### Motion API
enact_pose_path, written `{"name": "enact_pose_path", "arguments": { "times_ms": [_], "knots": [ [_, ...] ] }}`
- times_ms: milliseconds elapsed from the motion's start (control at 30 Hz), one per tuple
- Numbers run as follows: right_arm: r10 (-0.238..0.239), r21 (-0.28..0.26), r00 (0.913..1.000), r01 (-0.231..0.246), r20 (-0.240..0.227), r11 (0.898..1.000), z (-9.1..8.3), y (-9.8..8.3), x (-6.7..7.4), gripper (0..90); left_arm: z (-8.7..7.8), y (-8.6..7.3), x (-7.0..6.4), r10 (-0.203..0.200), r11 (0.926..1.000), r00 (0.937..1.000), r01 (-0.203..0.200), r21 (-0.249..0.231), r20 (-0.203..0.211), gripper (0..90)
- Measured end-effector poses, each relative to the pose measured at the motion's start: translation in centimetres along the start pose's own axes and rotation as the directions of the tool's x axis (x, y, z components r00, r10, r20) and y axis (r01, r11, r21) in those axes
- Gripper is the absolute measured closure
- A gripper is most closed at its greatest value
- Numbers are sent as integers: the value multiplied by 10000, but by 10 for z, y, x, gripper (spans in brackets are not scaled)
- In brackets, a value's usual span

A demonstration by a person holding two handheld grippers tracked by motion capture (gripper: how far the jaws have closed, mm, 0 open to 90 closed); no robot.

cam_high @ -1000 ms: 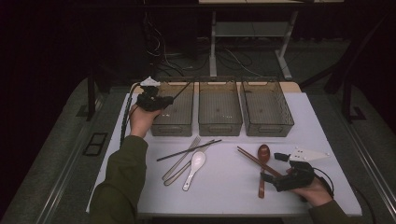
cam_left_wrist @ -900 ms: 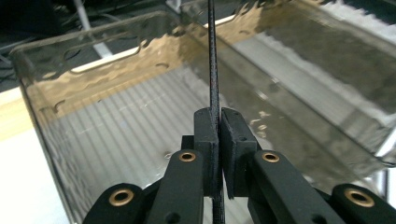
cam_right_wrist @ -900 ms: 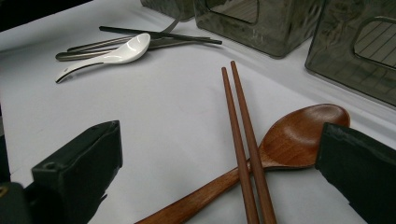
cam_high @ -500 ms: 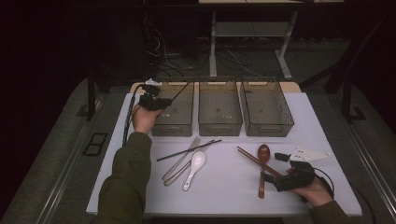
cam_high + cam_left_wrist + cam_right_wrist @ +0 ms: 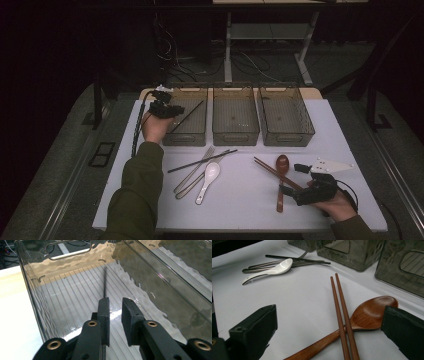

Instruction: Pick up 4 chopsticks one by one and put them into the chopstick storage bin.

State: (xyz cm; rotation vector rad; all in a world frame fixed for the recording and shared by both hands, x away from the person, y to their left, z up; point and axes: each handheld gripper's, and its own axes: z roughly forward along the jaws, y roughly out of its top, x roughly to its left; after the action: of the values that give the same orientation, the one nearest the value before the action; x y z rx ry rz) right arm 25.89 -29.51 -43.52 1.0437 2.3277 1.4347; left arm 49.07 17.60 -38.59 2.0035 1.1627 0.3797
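My left gripper (image 5: 176, 110) (image 5: 115, 300) hangs over the left clear bin (image 5: 185, 140) (image 5: 32, 295). Its jaws have just been opening and now stand a little apart. A black chopstick (image 5: 190, 114) (image 5: 105, 282) runs from the left pad's tip out over the bin floor, and the pads do not press on it. At the table's front right, my right gripper (image 5: 292, 179) (image 5: 330, 315) stands wide open. It sits low over a wooden spoon (image 5: 281, 164) (image 5: 372, 312) crossed by a pair of wooden chopsticks (image 5: 270, 170) (image 5: 338, 302), with nothing gripped.
Middle bin (image 5: 235, 135) and right bin (image 5: 287, 141) stand beside the left one. At the centre of the white table lie a second black chopstick (image 5: 202, 161) (image 5: 297, 258), a metal fork (image 5: 192, 170) and a white spoon (image 5: 210, 175) (image 5: 278, 267).
The left hand has shifted only slightly at the left bin, with the black chopstick still slanting across it. The right hand has kept still.
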Motion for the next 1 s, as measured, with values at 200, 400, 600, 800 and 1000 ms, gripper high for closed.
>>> {"name": "enact_pose_path", "arguments": {
  "times_ms": [200, 400, 600, 800, 1000],
  "knots": [
    [18, 9, 10000, -18, 2, 10000, 0, 0, 0, 3, -3, -1, 0, 185, 9995, 9991, -175, -260, 377, 591],
    [17, -4, 10000, -17, 17, 10000, -1, 0, 0, 3, -16, -6, -6, 593, 9951, 9935, -511, -844, 974, 460],
    [50, -51, 10000, -50, 32, 10000, -1, 0, -1, 3, -36, -11, -15, 1039, 9868, 9835, -833, -1392, 1481, 403],
    [108, -52, 9999, -108, 59, 9999, -1, 0, -1, 3, -53, -13, -30, 1503, 9776, 9708, -1177, -1747, 1870, 364],
    [99, -55, 9999, -98, 70, 9999, -1, 0, 0, 3, -65, -21, -48, 2034, 9692, 9613, -1707, -1774, 1859, 300]
  ]
}}
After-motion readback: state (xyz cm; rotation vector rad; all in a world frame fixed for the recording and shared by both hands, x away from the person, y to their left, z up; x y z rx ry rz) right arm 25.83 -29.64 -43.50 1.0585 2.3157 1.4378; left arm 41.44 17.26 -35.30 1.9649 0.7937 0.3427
